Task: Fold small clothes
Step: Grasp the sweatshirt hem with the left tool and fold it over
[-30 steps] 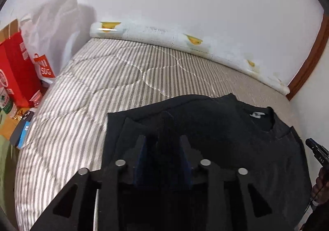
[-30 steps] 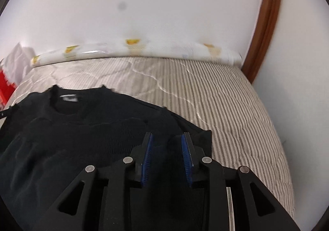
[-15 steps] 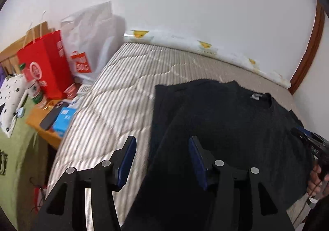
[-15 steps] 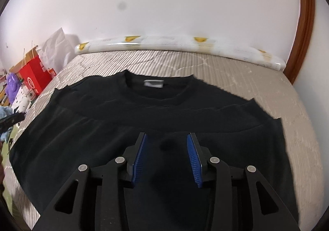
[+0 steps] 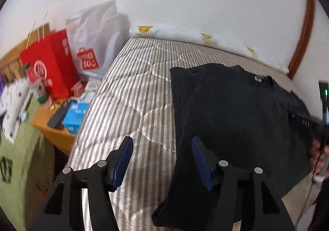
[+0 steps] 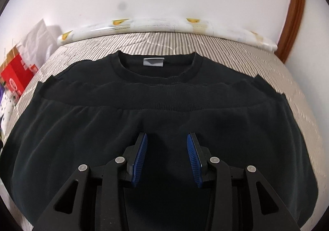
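In the left wrist view, the left gripper (image 5: 162, 159) hung with its jaws spread and empty, above the striped bed (image 5: 131, 95) and the left edge of the black sweater (image 5: 236, 120). A red bag (image 5: 51, 66) and a white bag (image 5: 92, 42) stood beside the bed. In the right wrist view, the right gripper (image 6: 167, 159) had its jaws apart, gripping nothing, over the sweater (image 6: 82, 128), which lay flat on the bed (image 6: 287, 79), its hem folded up below the collar and its neck label (image 6: 153, 62) facing the wall.
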